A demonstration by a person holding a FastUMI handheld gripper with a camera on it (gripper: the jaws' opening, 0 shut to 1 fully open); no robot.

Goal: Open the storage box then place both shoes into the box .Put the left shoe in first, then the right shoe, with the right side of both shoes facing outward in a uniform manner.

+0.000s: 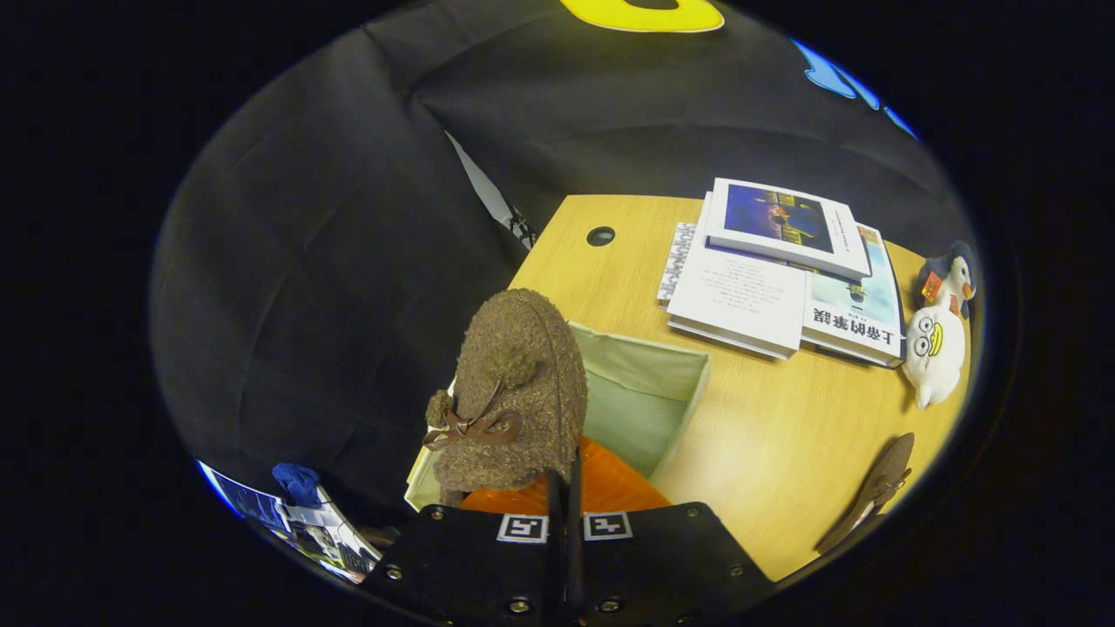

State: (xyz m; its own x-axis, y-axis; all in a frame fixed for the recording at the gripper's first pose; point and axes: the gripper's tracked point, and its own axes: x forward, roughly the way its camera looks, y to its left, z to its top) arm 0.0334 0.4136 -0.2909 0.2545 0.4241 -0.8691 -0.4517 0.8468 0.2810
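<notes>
A brown fuzzy shoe with a brown bow and an orange lining hangs from my gripper, toe pointing away from me. Both fingers are shut on the shoe's rim near the heel. The shoe hovers over the open pale green storage box, which stands on the wooden table at its left edge. The box's inner walls show to the right of the shoe; its floor under the shoe is hidden. A second brown shoe lies on the table far to the right, partly cut off.
A stack of books lies beyond the box at the table's back. A white plush duck sits at the far right, with a dark plush behind it. A cable hole marks the tabletop. Clutter lies on the floor to the left.
</notes>
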